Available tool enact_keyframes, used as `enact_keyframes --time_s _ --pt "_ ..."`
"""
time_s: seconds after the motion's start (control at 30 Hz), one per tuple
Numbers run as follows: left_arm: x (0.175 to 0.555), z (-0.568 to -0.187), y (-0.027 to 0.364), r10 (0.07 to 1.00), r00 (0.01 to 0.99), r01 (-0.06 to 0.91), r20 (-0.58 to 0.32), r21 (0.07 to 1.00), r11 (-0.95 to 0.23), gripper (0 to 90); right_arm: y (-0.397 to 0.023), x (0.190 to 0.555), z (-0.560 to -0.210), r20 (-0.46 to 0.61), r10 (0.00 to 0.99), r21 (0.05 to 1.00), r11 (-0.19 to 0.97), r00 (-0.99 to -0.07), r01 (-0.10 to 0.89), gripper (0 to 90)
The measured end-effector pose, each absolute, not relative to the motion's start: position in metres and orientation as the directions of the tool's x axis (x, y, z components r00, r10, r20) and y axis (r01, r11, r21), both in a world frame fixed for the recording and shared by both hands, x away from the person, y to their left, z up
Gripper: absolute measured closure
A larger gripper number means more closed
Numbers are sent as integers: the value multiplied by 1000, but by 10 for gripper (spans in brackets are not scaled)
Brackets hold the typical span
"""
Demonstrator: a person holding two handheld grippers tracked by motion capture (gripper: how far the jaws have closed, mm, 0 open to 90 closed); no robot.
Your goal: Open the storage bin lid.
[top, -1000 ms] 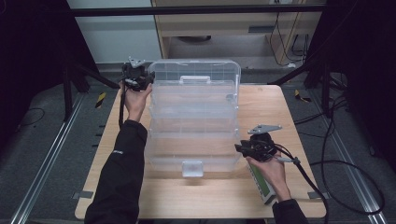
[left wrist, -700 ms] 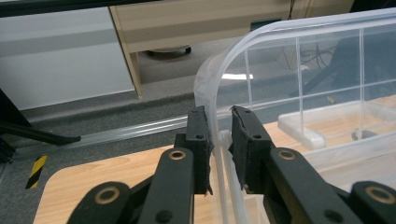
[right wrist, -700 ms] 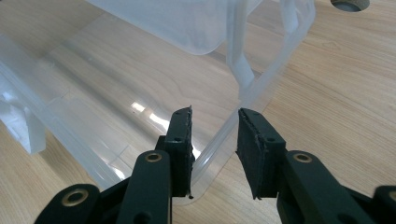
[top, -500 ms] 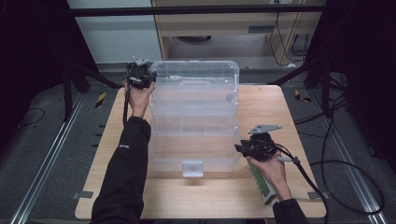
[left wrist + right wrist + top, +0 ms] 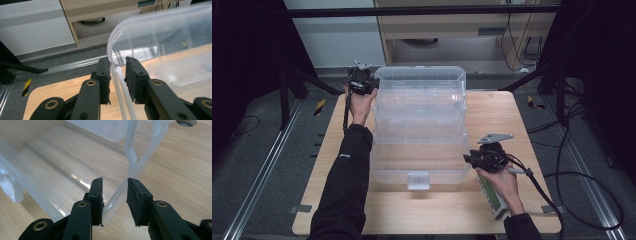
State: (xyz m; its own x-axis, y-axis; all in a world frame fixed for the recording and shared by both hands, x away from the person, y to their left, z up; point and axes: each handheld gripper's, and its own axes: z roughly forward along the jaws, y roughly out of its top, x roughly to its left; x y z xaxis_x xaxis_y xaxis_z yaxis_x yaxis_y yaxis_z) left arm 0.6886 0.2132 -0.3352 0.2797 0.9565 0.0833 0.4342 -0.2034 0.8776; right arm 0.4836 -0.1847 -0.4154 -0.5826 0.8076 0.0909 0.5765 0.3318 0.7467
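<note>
Step in hand: moving or setting down the clear plastic bin [image 5: 419, 132], held by its rim at two opposite corners; my reading is that the left end is being let go.
Right gripper [image 5: 473, 160]: near, at about 4 o'clock of the bin; its jaws stand part open astride the rim [image 5: 117, 195], the left pad against it, a gap at the right pad, so no firm pinch that I can see.
Left gripper [image 5: 373, 83]: far, at about 11 o'clock; its jaws have just been opening, with the rim [image 5: 113, 72] between them, one pad brushing it and the other clear.
Bin's place: mid-table [image 5: 517, 125], long side running near to far, latch [image 5: 418, 180] at 6 o'clock.
Doing it well: open both fully, then draw each straight back off the rim so the bin does not skid.
Count: one bin, two grippers, one table, one green-faced device [image 5: 492, 195] under the right hand.
</note>
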Motion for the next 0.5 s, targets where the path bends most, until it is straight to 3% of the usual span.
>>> enact_keyframes --time_s 0.17,0.5 --pt "663 -330 232 954 300 415 20 897 -150 664 -185 485 -416 115 816 737 312 -567 599 649" --pt "594 -323 261 928 368 373 51 906 -198 564 -184 484 -416 112 820 741 308 -562 597 649"
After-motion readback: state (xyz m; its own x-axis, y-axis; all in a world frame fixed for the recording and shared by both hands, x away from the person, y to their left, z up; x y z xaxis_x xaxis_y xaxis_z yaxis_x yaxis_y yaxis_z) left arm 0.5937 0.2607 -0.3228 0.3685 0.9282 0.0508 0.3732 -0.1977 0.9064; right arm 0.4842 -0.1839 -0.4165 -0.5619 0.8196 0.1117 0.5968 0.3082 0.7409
